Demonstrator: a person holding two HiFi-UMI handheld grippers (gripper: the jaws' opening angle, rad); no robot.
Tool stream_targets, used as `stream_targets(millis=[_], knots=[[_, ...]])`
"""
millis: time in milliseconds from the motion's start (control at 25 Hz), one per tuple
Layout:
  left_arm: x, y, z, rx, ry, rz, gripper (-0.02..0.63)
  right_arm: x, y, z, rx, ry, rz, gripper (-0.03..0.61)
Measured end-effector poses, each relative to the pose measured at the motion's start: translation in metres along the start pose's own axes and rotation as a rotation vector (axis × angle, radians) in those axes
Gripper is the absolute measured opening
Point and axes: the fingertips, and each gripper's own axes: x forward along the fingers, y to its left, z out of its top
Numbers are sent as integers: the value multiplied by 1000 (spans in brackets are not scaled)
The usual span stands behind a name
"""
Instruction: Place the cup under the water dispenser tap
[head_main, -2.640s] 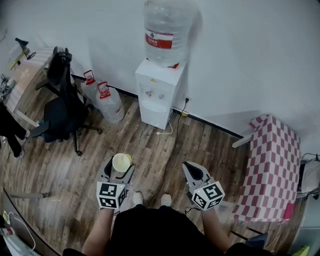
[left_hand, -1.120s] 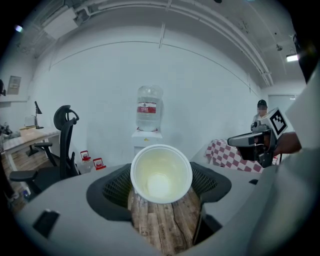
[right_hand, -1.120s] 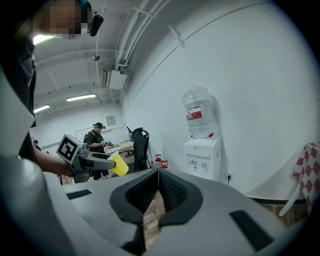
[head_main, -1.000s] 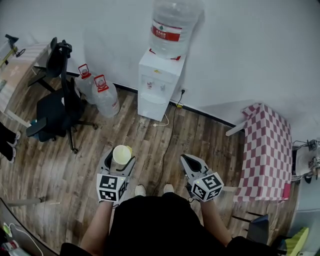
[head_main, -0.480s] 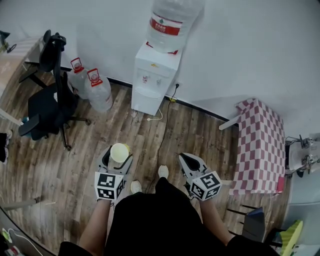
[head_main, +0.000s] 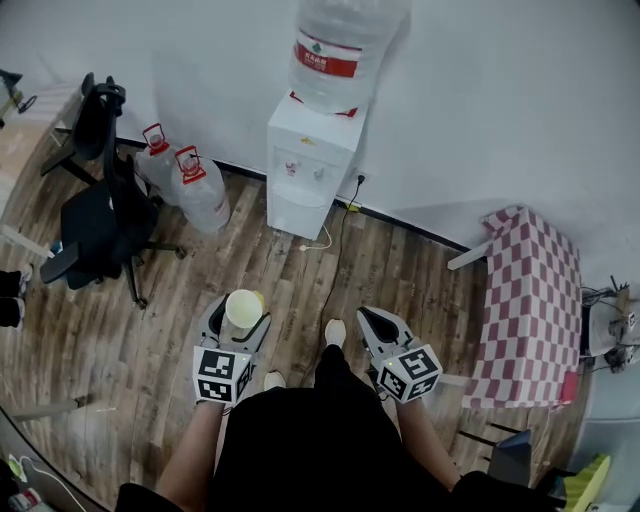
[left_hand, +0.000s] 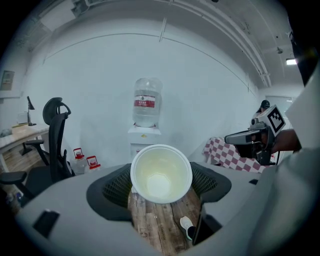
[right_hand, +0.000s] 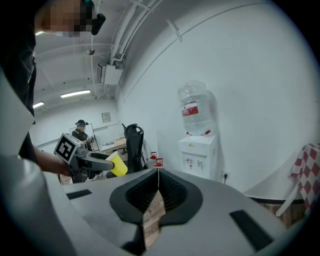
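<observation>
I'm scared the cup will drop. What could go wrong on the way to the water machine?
The cup is only pinched between the jaws of the left gripper, so a jolt could tip it out. A black cord lies on the floor in front of the water dispenser, so a foot might catch it.

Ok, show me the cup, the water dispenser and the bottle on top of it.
cup (left_hand: 161, 176): left gripper view, inside of the cup, seen through its open mouth.
water dispenser (head_main: 303, 195): head view, white front panel below the taps.
bottle (head_main: 328, 58): head view, red label on its side.
</observation>
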Motion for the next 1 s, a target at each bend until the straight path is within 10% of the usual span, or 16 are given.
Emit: stream_targets(millis=[560,1000], knots=[[142,-37,89,-12,7,107,370,73,-131,62,-63,5,230,21],[201,-61,89,-46,88,185,370,94,-202,37,-68,102,351,21]])
